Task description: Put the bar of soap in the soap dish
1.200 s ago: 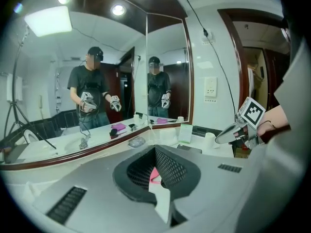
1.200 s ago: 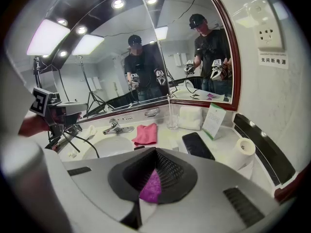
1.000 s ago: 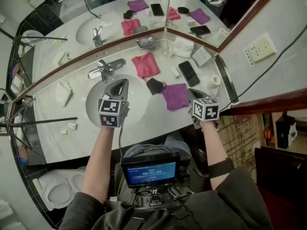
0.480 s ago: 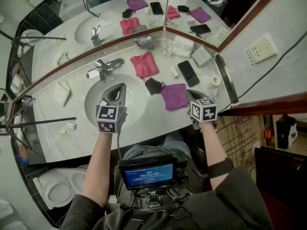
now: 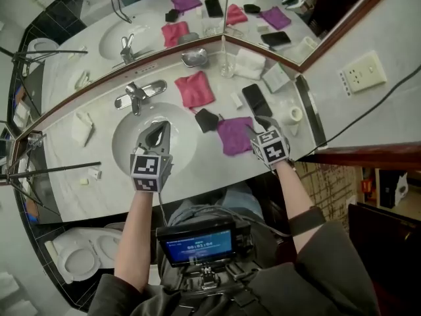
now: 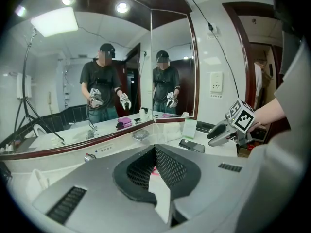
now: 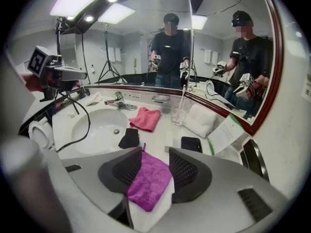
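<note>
A small white bar of soap [image 5: 237,99] lies on the counter between a pink cloth and a black phone; the right gripper view shows the soap [image 7: 168,141] just beyond my jaws. The metal soap dish [image 5: 195,58] sits against the mirror, also seen as the dish [image 7: 160,99] and the dish [image 6: 141,135]. My right gripper [image 5: 258,126] hovers over a purple cloth [image 7: 148,181]. Its jaws have just been opening, and in its own view the right gripper [image 7: 151,155] has only that cloth showing in the gap. My left gripper [image 5: 156,131] hangs shut and empty over the sink.
The pink cloth [image 5: 195,88], a small black cloth [image 5: 210,119], the black phone [image 5: 256,100], a glass [image 5: 227,68] and a folded white towel [image 5: 250,63] crowd the counter around the soap. The faucet [image 5: 135,96] stands behind the basin [image 5: 125,143]. Mirrors close off the back.
My right gripper has come forward and down over the purple cloth, rolled at the wrist, and its jaws have parted. The left gripper has stayed over the sink.
</note>
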`<action>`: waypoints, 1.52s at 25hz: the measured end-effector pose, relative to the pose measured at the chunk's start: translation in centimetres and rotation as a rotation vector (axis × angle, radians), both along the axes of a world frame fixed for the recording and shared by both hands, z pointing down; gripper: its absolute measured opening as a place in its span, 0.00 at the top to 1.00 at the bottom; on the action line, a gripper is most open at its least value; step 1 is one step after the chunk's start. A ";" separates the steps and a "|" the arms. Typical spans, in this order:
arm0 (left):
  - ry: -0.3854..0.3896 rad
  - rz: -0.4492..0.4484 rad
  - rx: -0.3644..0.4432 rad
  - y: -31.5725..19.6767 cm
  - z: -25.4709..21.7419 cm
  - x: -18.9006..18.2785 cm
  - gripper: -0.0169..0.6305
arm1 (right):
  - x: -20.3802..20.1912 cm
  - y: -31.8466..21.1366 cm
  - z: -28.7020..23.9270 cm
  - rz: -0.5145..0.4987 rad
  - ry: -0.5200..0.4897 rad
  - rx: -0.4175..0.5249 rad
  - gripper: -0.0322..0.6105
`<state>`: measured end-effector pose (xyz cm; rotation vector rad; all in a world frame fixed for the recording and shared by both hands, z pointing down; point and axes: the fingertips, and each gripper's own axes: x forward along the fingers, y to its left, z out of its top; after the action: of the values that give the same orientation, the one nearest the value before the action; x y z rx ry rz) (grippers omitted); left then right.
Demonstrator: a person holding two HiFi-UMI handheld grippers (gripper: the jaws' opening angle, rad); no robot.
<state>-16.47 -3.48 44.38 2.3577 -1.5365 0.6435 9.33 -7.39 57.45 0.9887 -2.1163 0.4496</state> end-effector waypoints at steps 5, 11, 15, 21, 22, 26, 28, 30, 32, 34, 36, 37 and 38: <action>-0.017 -0.008 -0.019 -0.4 0.8 0.9 0.97 | -1.5 -2.8 1.9 -0.318 0.211 0.071 0.54; -0.025 -0.036 -0.049 -0.6 2.3 1.7 0.97 | -1.9 -7.0 4.8 -0.755 0.474 0.179 0.40; -0.019 -0.063 -0.074 -0.6 3.8 2.1 0.97 | -2.8 -8.8 7.2 -0.926 0.549 0.181 0.37; -0.007 -0.113 -0.102 -0.6 5.8 2.8 0.97 | -4.3 -9.4 11.1 -1.132 0.607 0.135 0.36; -0.005 -0.120 -0.104 -0.7 6.0 2.8 0.97 | -4.5 -9.6 11.5 -1.152 0.616 0.133 0.36; -0.001 -0.148 -0.108 -0.7 6.5 2.8 0.97 | -4.6 -9.9 13.0 -1.219 0.649 0.097 0.36; 0.003 -0.161 -0.110 -0.6 6.6 2.8 0.97 | -4.5 -9.6 13.7 -1.257 0.658 0.070 0.36; 0.006 -0.171 -0.112 -0.6 6.6 2.8 0.97 | -4.5 -9.4 13.8 -1.282 0.663 0.056 0.45; 0.005 -0.176 -0.116 -0.5 6.7 2.7 0.97 | -4.6 -9.4 13.7 -1.292 0.664 0.044 0.45; 0.005 -0.178 -0.118 -0.4 6.8 2.7 0.97 | -4.6 -9.3 13.7 -1.293 0.659 0.035 0.45; 0.006 -0.178 -0.118 -0.4 6.8 2.9 0.97 | -4.5 -9.2 13.7 -1.283 0.652 0.027 0.45; 0.006 -0.177 -0.117 -0.4 6.8 2.9 0.97 | -4.5 -9.1 13.7 -1.273 0.645 0.023 0.45; 0.006 -0.176 -0.117 -0.3 6.8 3.0 0.97 | -4.5 -9.1 13.7 -1.260 0.635 0.017 0.45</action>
<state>-13.48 -3.83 51.15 2.1096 -1.6338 0.6652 4.86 -16.45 71.13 -0.2997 -1.7103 -0.4614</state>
